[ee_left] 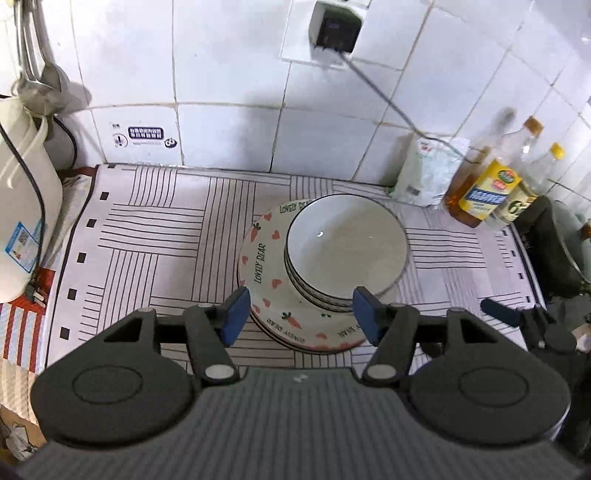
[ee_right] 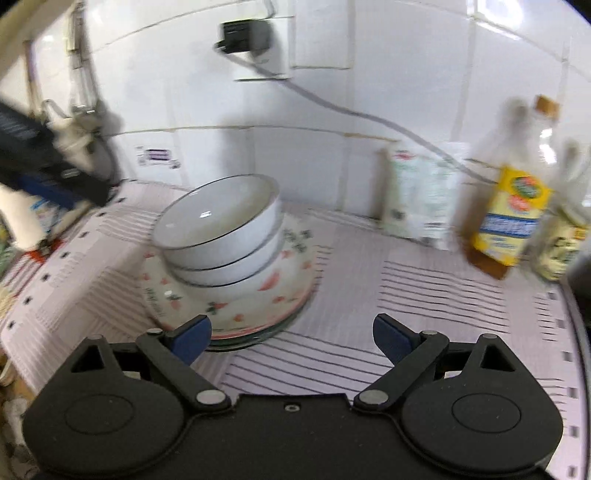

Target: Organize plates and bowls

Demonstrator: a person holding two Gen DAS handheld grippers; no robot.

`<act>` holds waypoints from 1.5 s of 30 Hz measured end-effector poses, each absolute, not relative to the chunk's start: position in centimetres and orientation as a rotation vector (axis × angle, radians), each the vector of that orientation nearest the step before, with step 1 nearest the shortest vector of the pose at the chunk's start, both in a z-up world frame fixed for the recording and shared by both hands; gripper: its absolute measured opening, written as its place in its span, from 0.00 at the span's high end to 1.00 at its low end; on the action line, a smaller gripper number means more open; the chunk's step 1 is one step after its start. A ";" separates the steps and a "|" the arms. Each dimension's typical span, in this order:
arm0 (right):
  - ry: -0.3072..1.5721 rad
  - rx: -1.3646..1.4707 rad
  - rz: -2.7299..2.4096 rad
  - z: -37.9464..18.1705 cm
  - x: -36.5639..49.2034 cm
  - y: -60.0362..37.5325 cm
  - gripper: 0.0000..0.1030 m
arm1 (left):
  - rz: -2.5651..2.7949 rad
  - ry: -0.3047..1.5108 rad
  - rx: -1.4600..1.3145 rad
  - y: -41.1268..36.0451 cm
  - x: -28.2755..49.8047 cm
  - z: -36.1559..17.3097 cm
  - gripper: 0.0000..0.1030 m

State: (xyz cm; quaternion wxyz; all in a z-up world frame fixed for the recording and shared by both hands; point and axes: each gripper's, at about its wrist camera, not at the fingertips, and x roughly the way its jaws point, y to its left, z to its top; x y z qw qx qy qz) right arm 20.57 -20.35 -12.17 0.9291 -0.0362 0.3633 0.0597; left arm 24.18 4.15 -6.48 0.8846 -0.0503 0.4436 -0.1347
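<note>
Two white bowls with dark rims sit nested on a stack of plates printed with carrots, hearts and "LOVELY BEAR". The stack stands on a striped mat. My left gripper hovers over the near edge of the stack, open, with nothing between its blue pads. In the right wrist view the bowls and plates lie ahead and to the left. My right gripper is open and holds nothing, its left pad near the plates' rim. The left gripper shows blurred at the left edge.
A white kettle stands at the left. A white bag and oil bottles line the back right, beside a dark pot. A cord runs from a wall socket down to the right. Tiled wall behind.
</note>
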 end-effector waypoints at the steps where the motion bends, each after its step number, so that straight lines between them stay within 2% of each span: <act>1: 0.756 -0.073 0.108 -11.6 20.5 -20.4 0.07 | -0.282 0.914 -0.109 4.4 23.7 -6.1 0.38; 10: 0.780 0.026 0.030 -7.0 17.6 -20.3 0.06 | -0.253 0.905 -0.099 6.4 18.9 -3.8 0.35; 12: 0.777 -0.004 -0.018 -5.9 16.7 -20.0 0.06 | -0.236 0.891 -0.088 6.7 18.0 -3.3 0.32; 14: 0.756 -0.036 -0.067 -4.6 15.7 -19.9 0.05 | -0.225 0.873 -0.072 7.0 17.0 -2.7 0.20; 15: 0.741 -0.043 -0.085 -4.1 15.1 -20.0 0.05 | -0.224 0.866 -0.063 7.1 16.5 -2.4 0.18; 22: 0.722 0.067 -0.157 -1.4 11.7 -22.2 0.04 | -0.190 0.842 -0.004 7.2 13.3 -1.1 0.10; 31: 0.671 0.094 -0.247 1.7 6.9 -22.7 0.04 | -0.131 0.881 0.095 5.5 10.2 0.0 0.07; 45: 0.722 0.011 -0.176 1.8 3.7 -20.8 0.04 | -0.127 0.827 0.079 4.6 6.1 0.1 0.07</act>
